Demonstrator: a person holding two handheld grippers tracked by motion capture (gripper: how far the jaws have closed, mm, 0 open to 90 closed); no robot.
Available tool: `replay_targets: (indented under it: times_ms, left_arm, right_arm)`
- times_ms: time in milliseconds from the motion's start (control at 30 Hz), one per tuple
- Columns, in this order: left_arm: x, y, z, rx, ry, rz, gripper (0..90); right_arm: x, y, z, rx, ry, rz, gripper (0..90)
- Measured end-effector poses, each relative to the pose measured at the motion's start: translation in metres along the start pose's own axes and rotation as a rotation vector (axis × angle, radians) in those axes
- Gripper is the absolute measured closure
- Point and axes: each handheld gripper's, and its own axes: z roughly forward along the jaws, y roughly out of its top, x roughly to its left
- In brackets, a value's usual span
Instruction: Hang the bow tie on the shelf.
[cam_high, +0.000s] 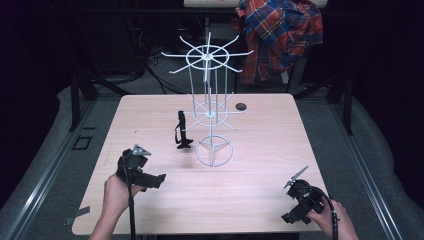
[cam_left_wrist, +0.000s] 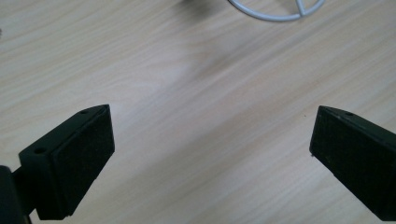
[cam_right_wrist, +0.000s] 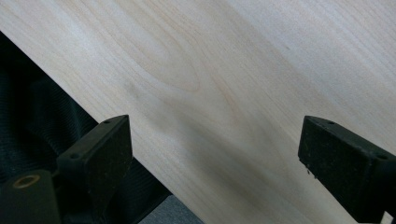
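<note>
A pale wood tabletop (cam_high: 260, 165) fills the middle of the high view, with dark floor and metal rails around it. Behind its far edge, at the upper right of the frame, a red-and-blue plaid shirt (cam_high: 280, 30) hangs over something dark. Centre stage stands a white wire display rack (cam_high: 210, 107) — two tiers of spoked arms on a thin post, its ring base resting on the wood at the frame's middle. A curve of that ring shows at the top edge of the left gripper view too.

Just left of the rack's base sits a small black upright object (cam_high: 181, 131) with a strap looped on it; what it is I cannot tell. A small dark hole (cam_high: 241, 106) marks the tabletop to the right of the rack.

Lower left of the high view, the left gripper (cam_left_wrist: 210, 154) is held over the tabletop in a hand (cam_high: 117, 195) — in its own view the jaws stand wide apart with bare wood between them. Lower right, the right gripper (cam_right_wrist: 215, 163) sits near the table's edge, jaws likewise spread wide over wood, with dark floor showing past the edge at that view's lower left.
</note>
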Motion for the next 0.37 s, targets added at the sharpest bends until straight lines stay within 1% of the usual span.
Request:
replay_targets:
  times_ms: [100, 167, 200, 267, 300, 367]
  left_arm:
    - [-0.007, -0.010, -0.002, 0.013, -0.016, 0.012, 0.0]
    - [-0.011, -0.017, -0.003, 0.016, -0.039, 0.029, 0.0]
    - [-0.011, -0.022, -0.004, 0.027, -0.058, 0.045, 0.0]
    - [-0.010, -0.028, -0.006, 0.048, -0.058, 0.053, 0.0]
    - [-0.009, -0.032, -0.006, 0.059, -0.052, 0.047, 0.0]
    - [-0.004, -0.038, -0.006, 0.080, -0.049, 0.020, 0.0]
  right_arm:
    - [-0.001, 0.000, 0.000, -0.004, 0.005, -0.006, 9.4]
    - [-0.001, 0.000, -0.001, 0.001, 0.007, -0.007, 9.4]
    - [-0.001, 0.001, -0.001, 0.005, 0.002, -0.011, 9.4]
    - [-0.001, 0.001, -0.002, 0.022, -0.002, -0.026, 9.4]
    - [-0.001, 0.001, -0.002, 0.022, -0.002, -0.026, 9.4]
    - [-0.001, 0.002, -0.003, 0.030, -0.003, -0.027, 9.4]
